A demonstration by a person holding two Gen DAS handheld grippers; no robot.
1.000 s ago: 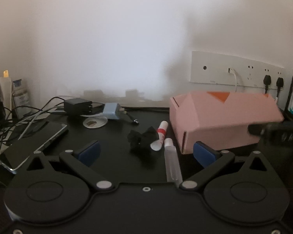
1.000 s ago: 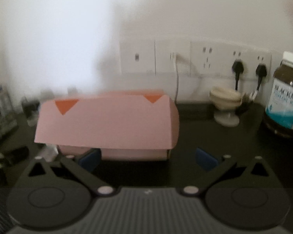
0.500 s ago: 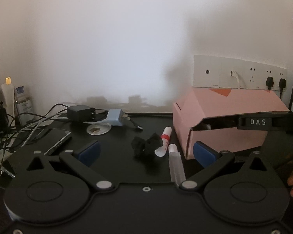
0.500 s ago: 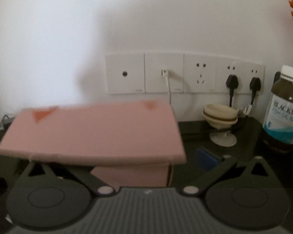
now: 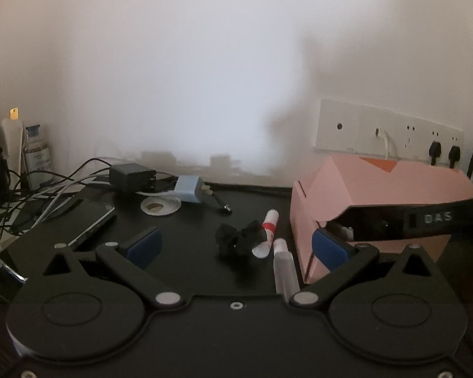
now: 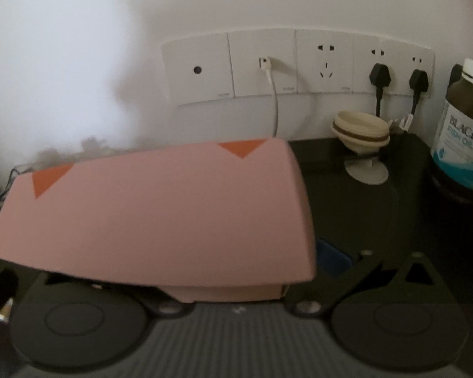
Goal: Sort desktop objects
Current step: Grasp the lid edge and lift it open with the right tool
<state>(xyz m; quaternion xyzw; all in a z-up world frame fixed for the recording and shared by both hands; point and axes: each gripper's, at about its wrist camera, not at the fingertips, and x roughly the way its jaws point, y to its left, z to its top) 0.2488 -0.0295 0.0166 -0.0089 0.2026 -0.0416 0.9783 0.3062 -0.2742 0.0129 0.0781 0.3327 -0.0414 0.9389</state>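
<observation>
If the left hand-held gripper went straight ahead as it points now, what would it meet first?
Probably the crumpled black item lying between the open fingers of the left hand-held gripper, with the red-banded tube beside it; depth is uncertain.

Left claw (image 5: 235, 245) open over black desk (image 5: 189, 220); right claw (image 5: 356, 220) under pink box (image 5: 378, 186) lid.

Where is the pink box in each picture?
Left wrist view: the pink box sits at the right on the black desk, and the right gripper reaches in under its lifted lid.
Right wrist view: the pink box fills the left and middle, with its lid over the gripper's fingers.
Shared landmark: the white socket strip on the wall behind the box.
</observation>
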